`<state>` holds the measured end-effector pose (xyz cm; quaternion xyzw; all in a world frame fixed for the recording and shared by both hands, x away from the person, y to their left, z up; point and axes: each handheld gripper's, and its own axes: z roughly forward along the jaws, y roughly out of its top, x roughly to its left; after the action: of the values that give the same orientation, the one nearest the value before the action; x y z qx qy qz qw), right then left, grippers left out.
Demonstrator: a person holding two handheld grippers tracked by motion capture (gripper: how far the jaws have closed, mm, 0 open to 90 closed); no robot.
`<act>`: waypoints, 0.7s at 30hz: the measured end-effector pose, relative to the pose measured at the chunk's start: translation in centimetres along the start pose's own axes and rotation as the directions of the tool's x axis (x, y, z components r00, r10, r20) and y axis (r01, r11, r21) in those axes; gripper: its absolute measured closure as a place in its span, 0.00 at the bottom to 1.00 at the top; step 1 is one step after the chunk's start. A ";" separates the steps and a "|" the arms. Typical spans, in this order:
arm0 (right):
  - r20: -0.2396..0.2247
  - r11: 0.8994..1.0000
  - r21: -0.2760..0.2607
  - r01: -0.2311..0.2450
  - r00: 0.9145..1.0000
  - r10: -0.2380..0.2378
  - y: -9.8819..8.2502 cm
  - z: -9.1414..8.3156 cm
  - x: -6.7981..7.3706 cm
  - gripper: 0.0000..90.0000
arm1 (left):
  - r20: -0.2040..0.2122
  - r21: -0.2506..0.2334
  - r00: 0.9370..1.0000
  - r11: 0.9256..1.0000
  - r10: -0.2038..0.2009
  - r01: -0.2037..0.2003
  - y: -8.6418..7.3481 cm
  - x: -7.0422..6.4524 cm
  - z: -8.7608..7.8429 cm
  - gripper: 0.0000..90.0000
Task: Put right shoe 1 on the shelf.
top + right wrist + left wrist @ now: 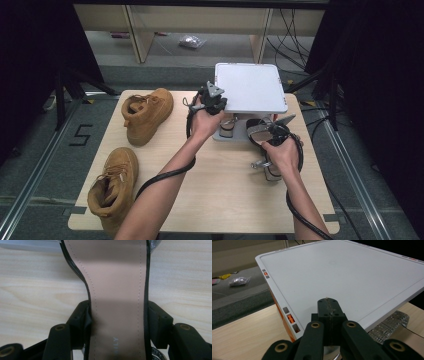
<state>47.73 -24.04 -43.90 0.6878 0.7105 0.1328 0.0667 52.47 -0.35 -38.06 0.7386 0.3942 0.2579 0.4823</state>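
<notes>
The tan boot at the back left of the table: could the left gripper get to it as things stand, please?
Probably yes. The left gripper is shut and holds nothing, beside the white platform, and bare table lies between it and the tan boot.

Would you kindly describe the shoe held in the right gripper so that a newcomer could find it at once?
Start at the white square platform at the far side of the wooden table. Just in front of its right corner, the right gripper clamps a black sandal across its narrow waist. Unlike the two tan suede boots on the table's left, it is slim and open, with a smooth pinkish-beige insole edged in black.
</notes>
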 end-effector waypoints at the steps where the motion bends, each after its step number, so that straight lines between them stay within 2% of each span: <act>1: 0.008 0.999 -0.004 0.033 0.999 -0.033 0.1 0.3 -0.2 0.49 | 0.001 0.000 1.000 1.000 0.000 0.000 0.0 0.0 0.0 1.00; 2: 0.022 0.999 0.010 0.038 0.999 -0.038 0.1 0.4 -0.2 0.49 | 0.002 0.001 1.000 1.000 -0.003 0.003 0.0 0.0 0.0 1.00; 3: 0.014 1.000 0.004 -0.005 1.000 0.005 0.2 0.6 0.1 0.49 | 0.003 0.002 1.000 1.000 -0.005 0.005 0.0 0.0 0.0 1.00; 4: 0.012 1.000 0.006 -0.016 1.000 0.015 0.3 0.9 0.2 0.49 | 0.003 0.002 1.000 1.000 -0.003 0.003 0.0 0.0 0.0 1.00; 5: -0.003 0.997 0.008 -0.076 0.997 0.076 0.3 1.0 0.6 0.49 | 0.002 0.002 1.000 1.000 -0.002 0.002 0.0 0.0 0.0 1.00; 6: 0.009 1.000 -0.004 -0.024 1.000 0.024 0.3 1.2 0.2 0.49 | 0.002 0.001 1.000 1.000 -0.001 0.001 0.0 0.0 0.0 1.00; 7: 0.013 1.000 -0.005 -0.018 1.000 0.018 0.3 1.3 0.2 0.49 | 0.002 0.002 1.000 1.000 -0.002 0.002 0.0 0.0 0.0 1.00; 9: 0.007 0.999 -0.005 -0.053 0.999 0.053 0.5 1.7 0.5 0.48 | 0.003 0.002 1.000 1.000 -0.003 0.003 0.0 0.0 0.0 1.00; 10: 0.022 1.000 0.003 -0.020 1.000 0.020 0.5 1.8 0.4 0.48 | 0.004 0.002 1.000 1.000 -0.006 0.006 0.0 0.0 0.0 1.00; 13: 0.024 0.997 0.010 -0.078 0.997 0.077 0.7 2.3 0.9 0.48 | 0.005 0.002 1.000 1.000 -0.005 0.005 0.0 0.1 0.0 1.00; 15: 0.032 0.996 0.010 -0.087 0.996 0.087 0.8 2.3 1.2 0.48 | 0.004 0.002 1.000 1.000 -0.004 0.004 0.0 0.0 0.0 1.00; 16: 0.029 0.988 0.019 -0.152 0.988 0.151 0.8 2.3 1.7 0.48 | 0.003 0.002 1.000 1.000 -0.003 0.003 0.0 0.0 0.0 1.00; 17: 0.036 0.997 0.004 -0.075 0.997 0.075 0.8 2.4 1.2 0.48 | 0.003 0.002 1.000 1.000 -0.005 0.005 0.0 0.0 0.0 1.00; 18: 0.041 0.997 0.009 -0.081 0.996 0.081 0.9 2.4 1.3 0.48 | 0.004 0.002 1.000 1.000 -0.006 0.006 0.0 0.0 0.0 1.00; 19: 0.038 0.999 0.004 -0.044 0.998 0.044 0.7 2.3 1.1 0.48 | 0.004 0.002 1.000 1.000 -0.006 0.006 0.0 0.1 0.0 1.00; 20: 0.043 0.999 0.006 -0.041 0.998 0.041 0.7 2.3 1.2 0.47 | 0.004 0.002 1.000 1.000 -0.006 0.006 0.0 0.1 0.0 1.00; 21: 0.046 0.998 0.007 -0.064 0.997 0.064 0.8 2.2 1.4 0.47 | 0.005 0.002 1.000 1.000 -0.006 0.006 0.0 0.1 0.0 1.00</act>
<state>49.01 -22.44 -45.70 0.7133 0.6870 0.1161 0.0756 52.52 -0.31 -38.04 0.7383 0.3956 0.2543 0.4835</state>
